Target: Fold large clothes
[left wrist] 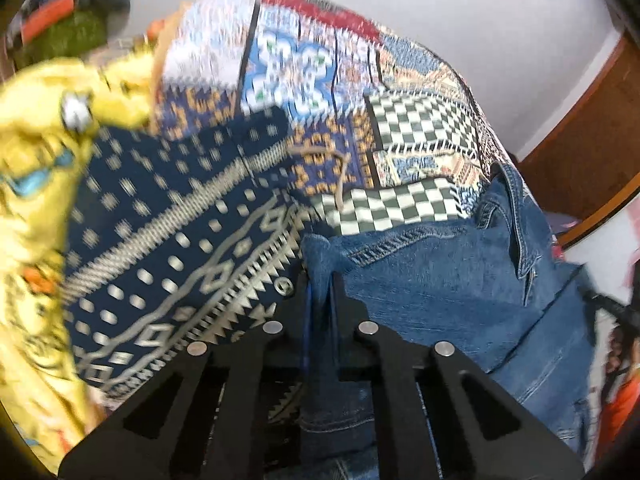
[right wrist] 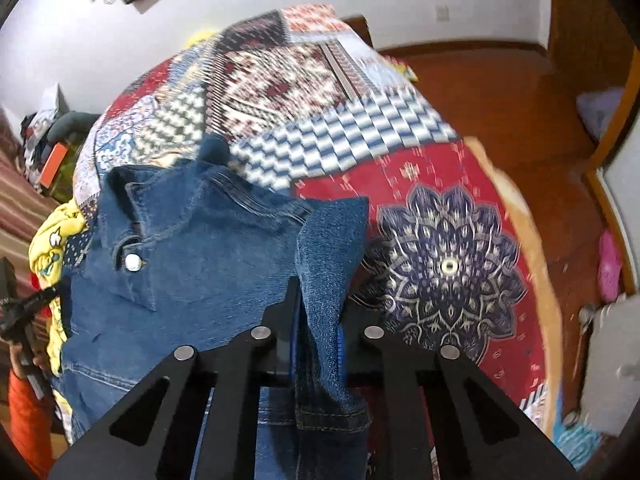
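Denim fills both claws: the left gripper (left wrist: 320,284) is clamped on a bunched edge of the denim jacket (left wrist: 440,276), and the right gripper (right wrist: 318,292) pinches a folded flap of the same jacket (right wrist: 200,240). The jacket lies on the near part of a patchwork bedspread (left wrist: 400,120), its metal snap button (right wrist: 133,262) showing left of the right claw. Just left of the jacket sits a yellow garment (left wrist: 36,184), and a wooden floor (right wrist: 500,80) shows to the far right.

Bed with patchwork cover (right wrist: 340,92); denim jacket (right wrist: 192,240) at 7 o'clock, yellow garment (left wrist: 36,184) at 9 o'clock
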Available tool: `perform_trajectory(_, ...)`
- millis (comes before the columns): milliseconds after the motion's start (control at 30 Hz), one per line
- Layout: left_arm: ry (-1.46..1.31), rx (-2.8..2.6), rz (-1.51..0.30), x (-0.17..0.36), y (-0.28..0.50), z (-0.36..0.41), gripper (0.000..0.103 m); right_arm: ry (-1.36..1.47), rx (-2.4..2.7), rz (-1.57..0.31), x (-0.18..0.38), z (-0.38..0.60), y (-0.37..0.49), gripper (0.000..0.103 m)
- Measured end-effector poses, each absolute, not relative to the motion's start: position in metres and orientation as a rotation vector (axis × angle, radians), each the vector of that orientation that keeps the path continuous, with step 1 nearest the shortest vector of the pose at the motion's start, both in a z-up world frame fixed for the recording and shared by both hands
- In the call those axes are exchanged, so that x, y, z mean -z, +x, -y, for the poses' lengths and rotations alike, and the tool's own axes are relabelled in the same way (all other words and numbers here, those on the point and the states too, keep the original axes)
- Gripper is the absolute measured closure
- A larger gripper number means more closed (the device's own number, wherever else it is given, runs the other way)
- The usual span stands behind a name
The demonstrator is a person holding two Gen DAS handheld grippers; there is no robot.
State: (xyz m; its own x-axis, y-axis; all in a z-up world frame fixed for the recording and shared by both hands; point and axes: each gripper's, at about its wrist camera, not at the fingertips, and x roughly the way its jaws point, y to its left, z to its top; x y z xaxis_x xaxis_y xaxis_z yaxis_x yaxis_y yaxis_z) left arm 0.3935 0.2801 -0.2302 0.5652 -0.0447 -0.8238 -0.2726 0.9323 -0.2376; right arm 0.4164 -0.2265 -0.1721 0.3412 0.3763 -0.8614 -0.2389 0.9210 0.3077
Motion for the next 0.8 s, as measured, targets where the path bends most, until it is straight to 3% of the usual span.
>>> perform_trajectory(167,-0.201,-0.296,-0.791,0.171,0.386,-0.292,0.103,0.113,-0.454,-1.054,0.132,0.217,0.41,0.094)
perform_trajectory(433,-0.206,-0.221,-0.864,0.166,0.405,-0.31,0.102,0.041,-0.439,-0.985,0.123,0.2,0.432,0.095)
perform_trajectory(633,-0.21,-0.16,-1.003,0.214,0.409,-0.284,0.09,0.039,-0.361,-1.059,0.162,0.213,0.454,0.095)
perform_trajectory(700,-0.23,-0.144,-1.035,0.229,0.409,-0.276,0.078,0.037,-0.34,-1.1,0.18,0.218,0.46,0.094)
perform_trajectory(800,-0.245,-0.139,-1.061,0.245,0.409,-0.267,0.072,0.003,-0.326,-1.121,0.196,0.219,0.459,0.092)
